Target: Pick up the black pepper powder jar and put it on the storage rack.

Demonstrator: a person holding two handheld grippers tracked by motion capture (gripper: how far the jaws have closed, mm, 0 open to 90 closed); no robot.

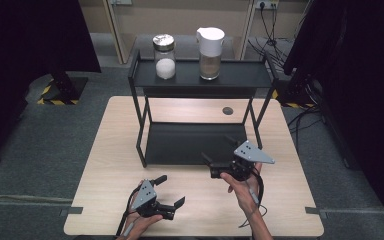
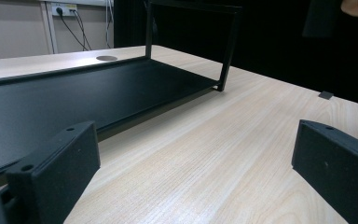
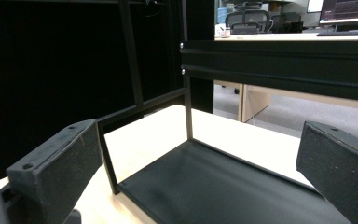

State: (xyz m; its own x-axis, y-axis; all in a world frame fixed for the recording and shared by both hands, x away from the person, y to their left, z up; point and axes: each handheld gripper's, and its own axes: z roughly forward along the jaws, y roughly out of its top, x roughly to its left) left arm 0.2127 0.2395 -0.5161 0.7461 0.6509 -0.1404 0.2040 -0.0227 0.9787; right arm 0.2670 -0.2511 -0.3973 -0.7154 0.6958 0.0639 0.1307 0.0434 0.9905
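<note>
A black two-tier rack (image 1: 142,115) stands at the back of the wooden table (image 1: 115,150). On its top shelf (image 1: 240,75) sit a glass jar with a silver lid and white grains (image 1: 165,57) and a white-lidded container with brownish contents (image 1: 210,52). My left gripper (image 1: 170,190) is open above the table's front, nothing between its jaws; its own view looks across the table (image 2: 242,140) past the lower shelf (image 2: 74,98). My right gripper (image 1: 217,147) is open at the front right of the lower shelf (image 3: 223,186), facing under the top shelf (image 3: 284,60).
A round cable hole (image 1: 227,110) lies in the table behind the rack. Dark curtains hang at both sides. Cables (image 1: 305,112) trail on the floor at the right. Bare table lies between the rack and the front edge.
</note>
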